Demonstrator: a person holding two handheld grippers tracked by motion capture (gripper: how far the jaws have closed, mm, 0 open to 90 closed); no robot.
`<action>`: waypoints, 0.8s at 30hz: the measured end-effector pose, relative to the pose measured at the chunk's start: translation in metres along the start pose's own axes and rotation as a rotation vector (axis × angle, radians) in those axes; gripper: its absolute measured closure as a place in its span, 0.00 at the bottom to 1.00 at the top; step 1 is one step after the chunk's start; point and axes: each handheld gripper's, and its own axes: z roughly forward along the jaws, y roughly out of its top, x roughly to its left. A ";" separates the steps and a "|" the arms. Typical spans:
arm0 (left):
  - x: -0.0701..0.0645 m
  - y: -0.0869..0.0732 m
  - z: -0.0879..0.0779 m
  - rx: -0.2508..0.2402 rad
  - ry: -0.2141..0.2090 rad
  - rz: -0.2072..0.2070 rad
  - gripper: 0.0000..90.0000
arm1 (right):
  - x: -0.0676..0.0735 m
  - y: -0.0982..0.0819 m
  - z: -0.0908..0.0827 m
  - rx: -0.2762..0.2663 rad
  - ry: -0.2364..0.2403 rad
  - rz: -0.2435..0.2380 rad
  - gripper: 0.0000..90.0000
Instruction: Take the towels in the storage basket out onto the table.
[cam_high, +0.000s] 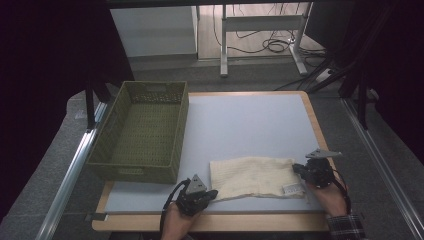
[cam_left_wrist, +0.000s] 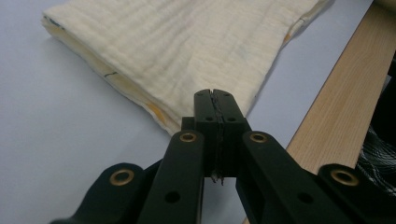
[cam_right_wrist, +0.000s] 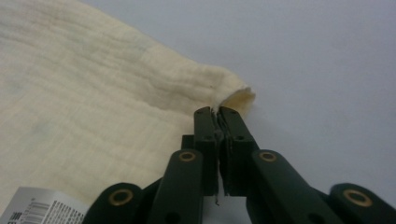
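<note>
Your table (cam_high: 250, 115) carries a green woven basket (cam_high: 145, 130) on its left side and, near your edge, a folded cream cloth (cam_high: 252, 177) lying flat, its white label (cam_high: 292, 189) at the near right corner. Your left gripper (cam_high: 212, 193) sits at the cloth's near left corner — jaws pressed together on the cloth's edge, as your left gripper view shows. Your right gripper (cam_high: 298, 169) meets the far right corner, jaws nearly together on a raised fold of cloth.

Beyond the pale grey wood-edged table (cam_high: 250, 120) stood a white metal desk frame (cam_high: 260, 30), black cables (cam_high: 272, 46) coiled on wooden flooring (cam_high: 210, 35).
</note>
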 end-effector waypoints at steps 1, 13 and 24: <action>0.000 0.002 -0.002 -0.010 0.010 0.003 0.92 | 0.000 0.000 -0.002 -0.007 -0.001 0.000 0.87; 0.015 0.037 0.006 -0.067 0.153 0.016 0.54 | 0.014 -0.004 -0.031 -0.041 0.048 -0.023 0.76; 0.037 0.060 0.040 -0.026 0.282 0.024 0.46 | 0.040 -0.035 -0.048 -0.003 0.115 -0.042 0.78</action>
